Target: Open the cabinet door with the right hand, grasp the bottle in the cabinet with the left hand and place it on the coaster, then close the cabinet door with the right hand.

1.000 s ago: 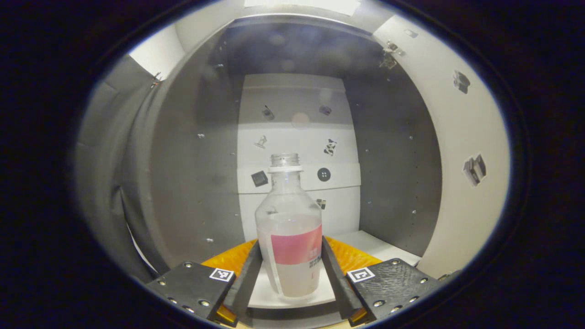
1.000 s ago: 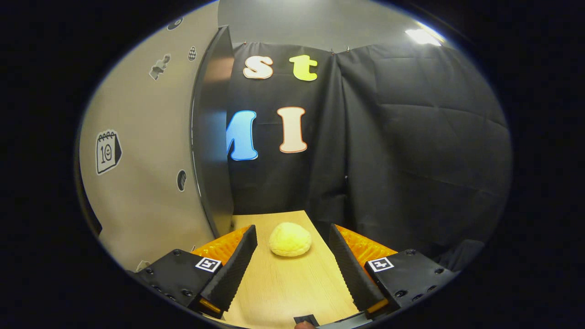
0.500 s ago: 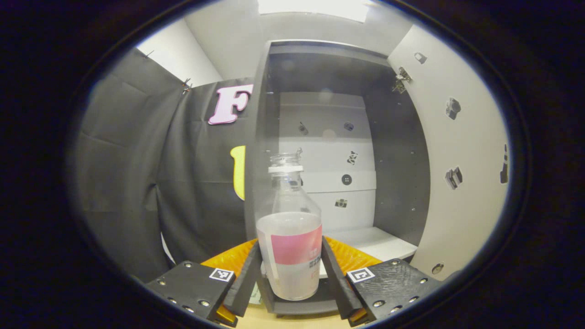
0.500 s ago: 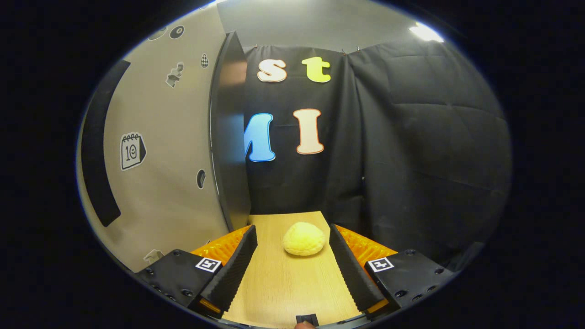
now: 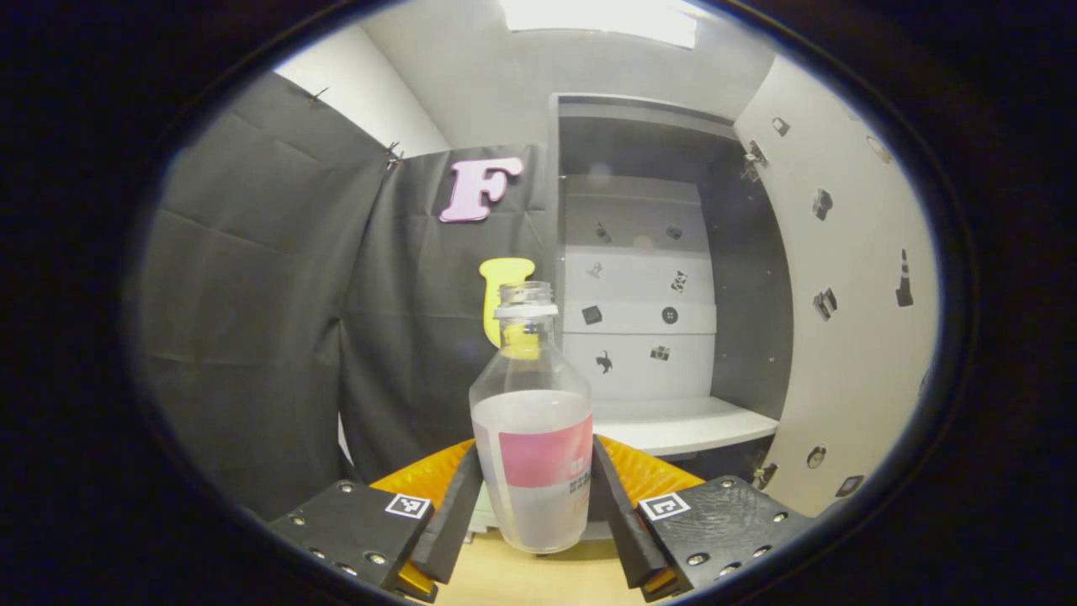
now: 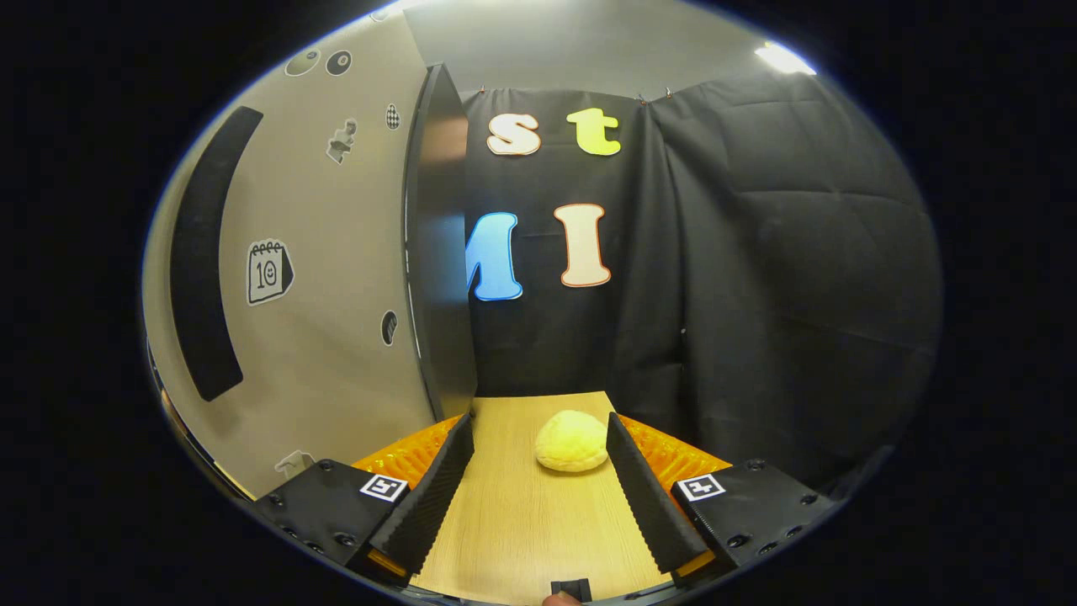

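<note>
Bottle: the bottle (image 5: 533, 438) stands upright between the two fingers of the left hand-held gripper (image 5: 533, 497), clear plastic with a pink label band, no cap on its neck, cloudy liquid up to about the shoulder

Left hand-held gripper: closed on the bottle, a finger pressed to each side of the label; the bottle's base hangs above the table (image 5: 505, 581) and in front of the cabinet (image 5: 656, 278), outside it

Cabinet: its door (image 5: 841, 295) is swung wide open to the right, and the white shelf (image 5: 681, 425) inside lies beyond the bottle

Right hand-held gripper: the right hand-held gripper (image 6: 538, 492) has its fingers spread apart with nothing between them (it idles low over the table, near the door's free edge (image 6: 437, 252))

Other thing: a pale yellow rounded lump (image 6: 572, 440), possibly a bun or a sponge, lies on the table ahead of the right fingers

Step in hand: carrying the bottle away from the cabinet toward the coaster

Next move: find the coaster, lower the bottle upright onto it and let go, keeping it level as the neck is uncapped; then the right hand shuts the door
</note>
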